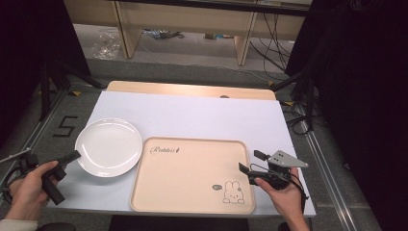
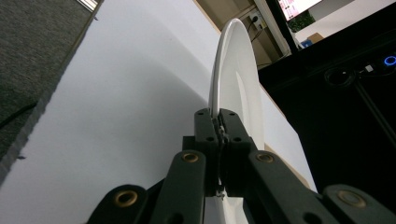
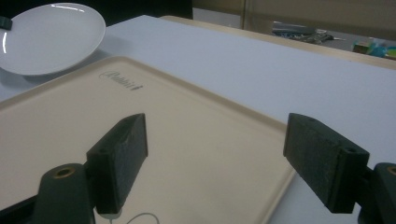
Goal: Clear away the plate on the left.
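Note:
A white round plate (image 1: 109, 147) lies on the white table cover at the left, next to a beige tray (image 1: 187, 173) printed with a rabbit. My left gripper (image 1: 77, 155) is at the plate's left rim. In the left gripper view its jaws (image 2: 219, 119) are shut on the edge of the plate (image 2: 238, 79). My right gripper (image 1: 250, 162) hovers at the tray's right edge, pointing left. In the right gripper view it (image 3: 219, 140) stands open over the tray (image 3: 70, 116) with nothing between its pads, and the plate (image 3: 51, 35) lies farther off.
The white cover (image 1: 202, 115) lies on a wooden table whose far edge (image 1: 192, 89) shows behind it. Black stands (image 1: 48, 82) and cables (image 1: 298, 115) flank the table on the floor. Wooden furniture legs (image 1: 243, 43) stand beyond.

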Demonstrator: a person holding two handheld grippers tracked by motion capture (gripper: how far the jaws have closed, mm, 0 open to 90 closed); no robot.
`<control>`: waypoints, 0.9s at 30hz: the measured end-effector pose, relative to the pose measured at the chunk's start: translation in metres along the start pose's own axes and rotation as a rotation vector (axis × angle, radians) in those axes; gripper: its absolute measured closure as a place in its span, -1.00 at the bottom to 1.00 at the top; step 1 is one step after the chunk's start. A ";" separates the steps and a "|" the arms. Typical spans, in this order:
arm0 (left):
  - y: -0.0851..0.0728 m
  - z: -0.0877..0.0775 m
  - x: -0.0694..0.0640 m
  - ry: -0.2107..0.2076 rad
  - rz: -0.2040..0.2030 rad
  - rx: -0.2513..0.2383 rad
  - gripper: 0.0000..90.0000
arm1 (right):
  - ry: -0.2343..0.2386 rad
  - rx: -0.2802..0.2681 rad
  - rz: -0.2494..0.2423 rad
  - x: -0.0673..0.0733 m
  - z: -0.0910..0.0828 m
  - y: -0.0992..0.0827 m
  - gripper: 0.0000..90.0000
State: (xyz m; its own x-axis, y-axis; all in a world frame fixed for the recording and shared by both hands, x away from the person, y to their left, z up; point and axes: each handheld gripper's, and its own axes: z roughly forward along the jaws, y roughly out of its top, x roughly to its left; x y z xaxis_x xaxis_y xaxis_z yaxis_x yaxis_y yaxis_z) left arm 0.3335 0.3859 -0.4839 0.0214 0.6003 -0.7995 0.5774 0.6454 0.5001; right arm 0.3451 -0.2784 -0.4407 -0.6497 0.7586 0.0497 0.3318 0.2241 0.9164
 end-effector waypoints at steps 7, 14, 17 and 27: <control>0.000 0.000 -0.003 -0.009 0.004 -0.001 0.94 | 0.002 -0.013 -0.001 0.000 0.001 0.000 -0.50; -0.001 0.000 -0.007 -0.024 0.006 0.004 0.94 | -0.001 0.004 0.000 0.000 0.000 0.000 -0.50; -0.001 0.001 -0.008 -0.026 0.007 0.004 0.94 | 0.004 -0.009 0.004 0.000 0.001 0.000 -0.50; -0.006 0.006 -0.011 -0.058 -0.025 0.039 0.95 | 0.004 -0.008 0.003 0.000 0.001 0.000 -0.50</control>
State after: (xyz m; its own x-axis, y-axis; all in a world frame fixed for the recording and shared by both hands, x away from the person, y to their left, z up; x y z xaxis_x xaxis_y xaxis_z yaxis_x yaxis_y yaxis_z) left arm 0.3352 0.3728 -0.4800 0.0533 0.5551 -0.8301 0.6098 0.6402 0.4673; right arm 0.3453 -0.2780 -0.4412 -0.6510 0.7571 0.0540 0.3283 0.2166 0.9194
